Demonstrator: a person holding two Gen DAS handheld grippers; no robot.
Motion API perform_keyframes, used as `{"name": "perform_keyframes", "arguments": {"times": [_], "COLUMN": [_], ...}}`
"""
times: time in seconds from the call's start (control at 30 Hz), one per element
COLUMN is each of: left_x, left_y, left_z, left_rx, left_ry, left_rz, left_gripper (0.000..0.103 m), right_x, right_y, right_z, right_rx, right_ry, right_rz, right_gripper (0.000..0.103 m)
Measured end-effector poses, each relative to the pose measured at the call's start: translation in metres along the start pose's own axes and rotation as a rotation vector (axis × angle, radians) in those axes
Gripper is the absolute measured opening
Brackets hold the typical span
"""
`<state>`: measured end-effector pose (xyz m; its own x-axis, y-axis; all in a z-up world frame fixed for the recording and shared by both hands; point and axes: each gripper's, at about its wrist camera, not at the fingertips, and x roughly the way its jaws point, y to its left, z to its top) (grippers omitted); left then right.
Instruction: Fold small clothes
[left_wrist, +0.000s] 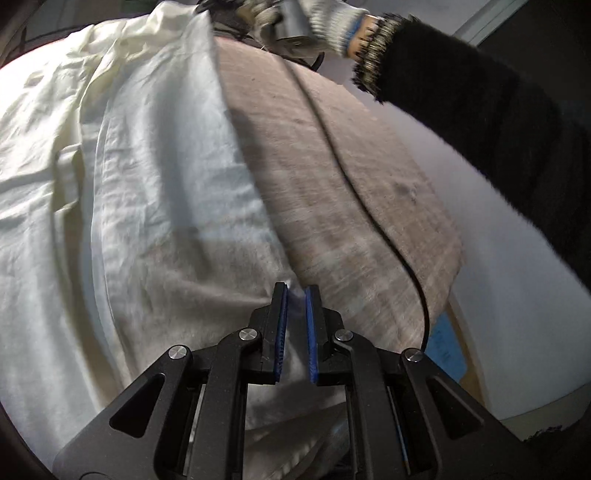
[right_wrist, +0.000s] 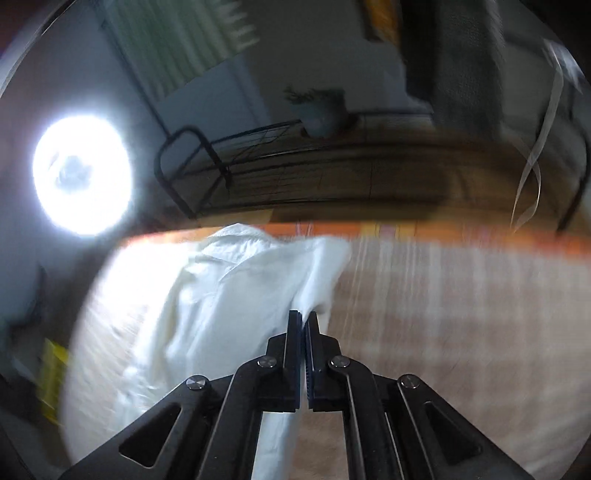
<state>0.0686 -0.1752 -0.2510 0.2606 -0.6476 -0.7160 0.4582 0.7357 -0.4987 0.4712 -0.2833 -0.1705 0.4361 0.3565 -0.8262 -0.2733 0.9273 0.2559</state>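
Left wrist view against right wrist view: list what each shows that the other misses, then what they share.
Only the left wrist view shows the gloved hand, the black sleeve and a black cable across the table. Only the right wrist view shows a bright lamp, a potted plant and a wire rack. Both show the white garment on that table, each claw pinching its edge.

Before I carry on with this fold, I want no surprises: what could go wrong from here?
1. The left gripper pinches only a thin corner of the crumpled white cotton shirt; a tug might slip it out.
2. A thin black cable lies across the brown woven mat; the cloth could snag it.
3. The right gripper holds a bunched edge, so the fold may crease.
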Motion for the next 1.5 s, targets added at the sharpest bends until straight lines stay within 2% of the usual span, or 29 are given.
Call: {"name": "perform_keyframes", "arguments": {"times": [0.03, 0.1, 0.17, 0.2, 0.23, 0.33, 0.43, 0.7, 0.8, 0.83, 0.9, 1.0, 1.07, 1.13, 1.17, 1.23, 1.27, 1.4, 1.5], "left_x": [-0.001, -0.005, -0.013, -0.017, -0.024, -0.045, -0.065, -0.079, -0.084, -0.085, -0.093, -0.109, -0.123, -0.136, -0.143, -0.157, -0.164, -0.181, -0.182], "left_y": [-0.003, -0.008, -0.006, -0.007, -0.007, -0.007, -0.004, 0.012, 0.016, 0.017, 0.019, 0.026, 0.033, 0.041, 0.046, 0.057, 0.065, 0.097, 0.119], "left_z": [0.000, 0.000, 0.000, 0.002, 0.002, 0.001, -0.001, -0.003, -0.005, -0.005, -0.006, -0.010, -0.014, -0.018, -0.021, -0.026, -0.029, -0.038, -0.043], "left_rx": [0.017, 0.035, 0.024, 0.016, 0.011, 0.036, 0.057, 0.015, 0.002, 0.002, 0.001, 0.000, -0.009, -0.020, -0.028, -0.046, -0.063, -0.162, -0.243], "left_ry": [-0.004, -0.002, 0.003, 0.000, -0.006, -0.037, -0.077, -0.102, -0.114, -0.118, -0.128, -0.146, -0.160, -0.170, -0.176, -0.191, -0.203, -0.206, -0.184], "left_rz": [0.010, 0.019, 0.008, 0.005, 0.004, 0.017, 0.046, 0.110, 0.123, 0.129, 0.141, 0.163, 0.179, 0.196, 0.210, 0.235, 0.255, 0.302, 0.285], "left_gripper": [0.006, 0.006, 0.006, 0.006, 0.006, 0.006, 0.006, 0.006, 0.006, 0.006, 0.006, 0.006, 0.006, 0.008, 0.010, 0.027, 0.030, 0.032, 0.038], "right_x": [0.009, 0.032, 0.037, 0.033, 0.025, -0.007, -0.019, 0.020, 0.046, 0.046, 0.042, 0.007, -0.032, -0.070, -0.092, -0.126, -0.143, -0.181, -0.191], "right_y": [0.001, 0.000, -0.005, -0.008, -0.012, -0.012, 0.010, 0.053, 0.070, 0.074, 0.075, 0.068, 0.064, 0.060, 0.057, 0.055, 0.055, 0.064, 0.074], "right_z": [0.000, -0.003, -0.005, -0.003, -0.003, -0.008, -0.025, -0.054, -0.060, -0.061, -0.060, -0.062, -0.069, -0.083, -0.095, -0.118, -0.137, -0.212, -0.271], "right_rx": [-0.027, -0.063, -0.060, -0.041, -0.005, 0.050, 0.001, -0.049, -0.097, -0.118, -0.118, -0.072, -0.045, -0.021, -0.005, 0.031, 0.054, 0.089, 0.139], "right_ry": [0.026, 0.085, 0.090, 0.067, 0.038, -0.040, -0.024, 0.051, 0.097, 0.080, 0.087, 0.052, 0.011, -0.016, -0.028, -0.037, -0.031, 0.030, 0.090], "right_rz": [-0.034, -0.171, -0.192, -0.185, -0.172, -0.071, 0.015, 0.022, -0.037, -0.052, -0.041, 0.006, 0.049, 0.089, 0.106, 0.132, 0.137, 0.146, 0.165], "right_gripper": [0.000, 0.002, 0.008, 0.015, 0.028, 0.025, 0.017, 0.017, 0.017, 0.020, 0.020, 0.020, 0.032, 0.033, 0.034, 0.038, 0.041, 0.047, 0.048]}}
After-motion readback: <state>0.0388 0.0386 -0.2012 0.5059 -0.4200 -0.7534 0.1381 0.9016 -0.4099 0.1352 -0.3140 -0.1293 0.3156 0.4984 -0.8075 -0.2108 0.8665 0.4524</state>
